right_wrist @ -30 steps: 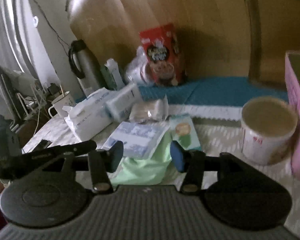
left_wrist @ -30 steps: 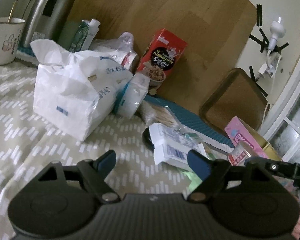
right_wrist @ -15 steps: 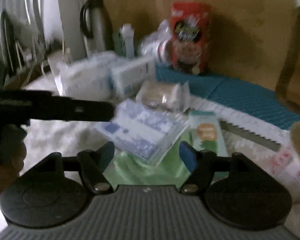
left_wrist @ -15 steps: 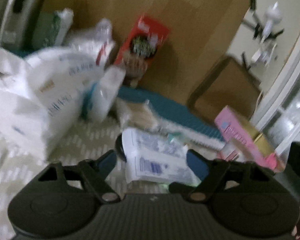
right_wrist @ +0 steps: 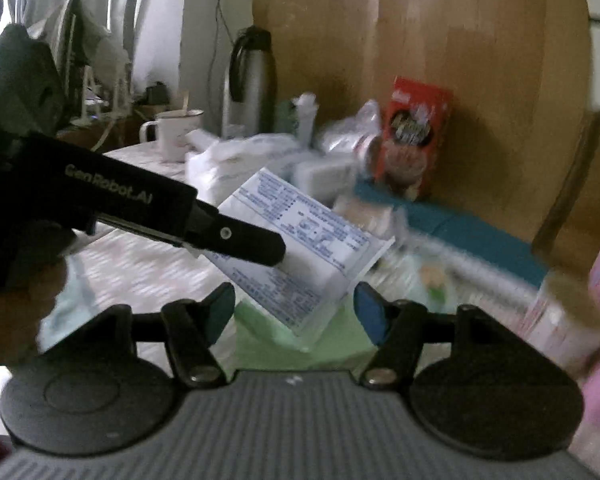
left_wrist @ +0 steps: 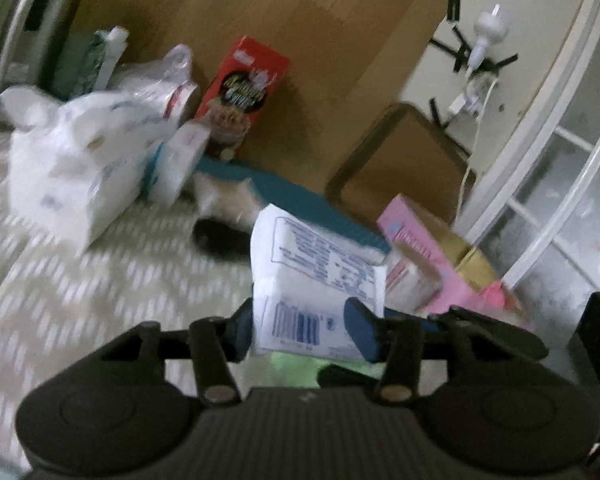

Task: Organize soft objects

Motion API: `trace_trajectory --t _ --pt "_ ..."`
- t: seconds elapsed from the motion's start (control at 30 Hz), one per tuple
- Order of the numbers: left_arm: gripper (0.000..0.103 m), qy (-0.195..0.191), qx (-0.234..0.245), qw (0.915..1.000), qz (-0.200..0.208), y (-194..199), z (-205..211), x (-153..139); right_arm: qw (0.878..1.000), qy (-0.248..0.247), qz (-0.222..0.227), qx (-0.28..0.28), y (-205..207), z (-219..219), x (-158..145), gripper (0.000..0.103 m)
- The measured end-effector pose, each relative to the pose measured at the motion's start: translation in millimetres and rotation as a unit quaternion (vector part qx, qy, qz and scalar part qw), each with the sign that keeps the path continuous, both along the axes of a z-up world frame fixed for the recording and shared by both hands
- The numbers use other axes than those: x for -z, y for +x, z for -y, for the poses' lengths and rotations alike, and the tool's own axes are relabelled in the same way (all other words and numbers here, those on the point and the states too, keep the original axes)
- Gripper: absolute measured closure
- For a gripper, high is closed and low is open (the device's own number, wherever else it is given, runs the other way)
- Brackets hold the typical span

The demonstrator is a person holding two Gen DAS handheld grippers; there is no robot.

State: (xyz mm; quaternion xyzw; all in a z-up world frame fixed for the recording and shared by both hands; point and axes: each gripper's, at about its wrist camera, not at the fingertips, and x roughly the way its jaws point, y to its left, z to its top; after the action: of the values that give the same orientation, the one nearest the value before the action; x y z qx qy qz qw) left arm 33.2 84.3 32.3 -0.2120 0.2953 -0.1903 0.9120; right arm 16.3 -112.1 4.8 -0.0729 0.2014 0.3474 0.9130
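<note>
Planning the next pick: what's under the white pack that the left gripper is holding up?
Under the white pack, held by the left gripper, lies a green cloth. The pack hides its middle.

A table w/ a pale zigzag-patterned cloth (left_wrist: pixel 60 280) was seen. On it, far left: a large white plastic pack (left_wrist: pixel 76 168); a teal mat (left_wrist: pixel 300 200) along the far edge, a red cereal box (left_wrist: pixel 240 88) stood at its back. Near right: a pink box (left_wrist: pixel 432 256). A green cloth (right_wrist: pixel 300 340) lay near centre.
</note>
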Motion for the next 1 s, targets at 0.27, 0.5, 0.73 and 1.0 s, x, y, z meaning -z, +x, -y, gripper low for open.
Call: trace_trajectory --t 0.27,0.5,0.73,1.0 --pt "0.014 0.046 -0.01 0.9982 -0.038 -10.6 6.0 20.3 0.998 0.023 -0.053 0.003 -14.6 2.0 14.7 0.031" --pt "0.015 0.046 -0.06 0.9971 -0.01 -14.3 -14.7 8.6 0.995 0.051 -0.084 0.015 -9.9 17.5 19.8 0.029" --pt "0.041 0.047 -0.018 0.9984 -0.026 -3.7 -0.7 23.1 0.995 0.045 -0.087 -0.006 -12.4 11.1 22.9 0.03" --pt "0.038 0.064 0.0 0.9978 0.018 -7.8 10.4 35.2 0.995 0.046 -0.088 0.018 -9.3 18.9 26.1 0.029"
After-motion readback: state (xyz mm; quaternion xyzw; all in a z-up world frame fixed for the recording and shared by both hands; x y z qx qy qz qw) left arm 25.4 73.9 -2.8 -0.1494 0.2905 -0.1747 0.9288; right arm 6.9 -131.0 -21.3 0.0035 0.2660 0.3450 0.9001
